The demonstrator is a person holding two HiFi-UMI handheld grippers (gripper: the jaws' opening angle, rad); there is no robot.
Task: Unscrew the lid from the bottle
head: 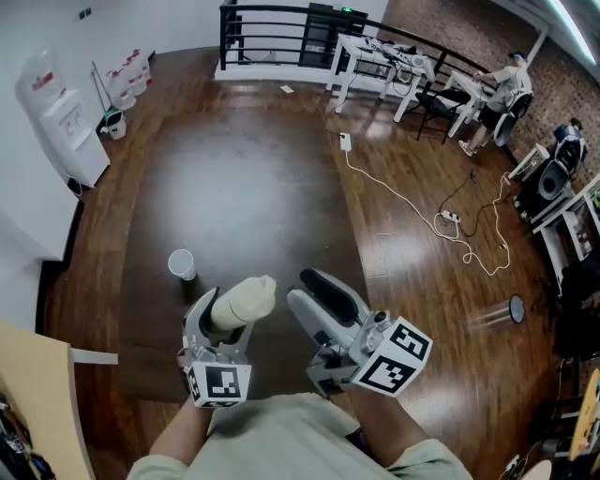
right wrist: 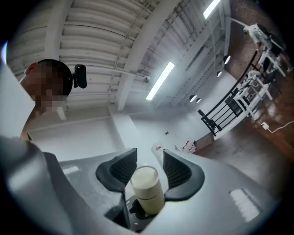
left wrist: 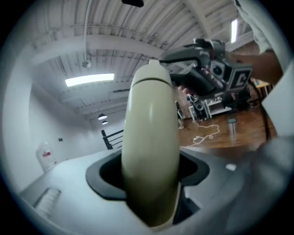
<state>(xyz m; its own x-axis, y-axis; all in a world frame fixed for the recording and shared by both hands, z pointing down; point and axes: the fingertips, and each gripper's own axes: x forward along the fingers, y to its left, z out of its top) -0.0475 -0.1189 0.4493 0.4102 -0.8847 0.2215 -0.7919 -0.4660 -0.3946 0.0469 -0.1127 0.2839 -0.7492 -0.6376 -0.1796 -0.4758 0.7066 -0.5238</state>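
Note:
A cream bottle (head: 246, 298) lies nearly level in my left gripper (head: 225, 319), whose jaws are shut on its body. In the left gripper view the bottle (left wrist: 151, 137) fills the middle, its lid (left wrist: 151, 75) at the far end above a thin seam. My right gripper (head: 305, 286) sits just right of the lid end, jaws apart. In the right gripper view the bottle (right wrist: 147, 188) shows end-on in the gap of the right gripper (right wrist: 148, 158), and neither pad touches it. The right gripper (left wrist: 177, 71) also shows behind the lid in the left gripper view.
A paper cup (head: 182, 264) stands on the dark wooden floor ahead of the left gripper. A white cable (head: 441, 220) trails across the floor at right, near a small metal cylinder (head: 511, 309). White tables (head: 375, 56) and a black railing (head: 272, 28) stand far back.

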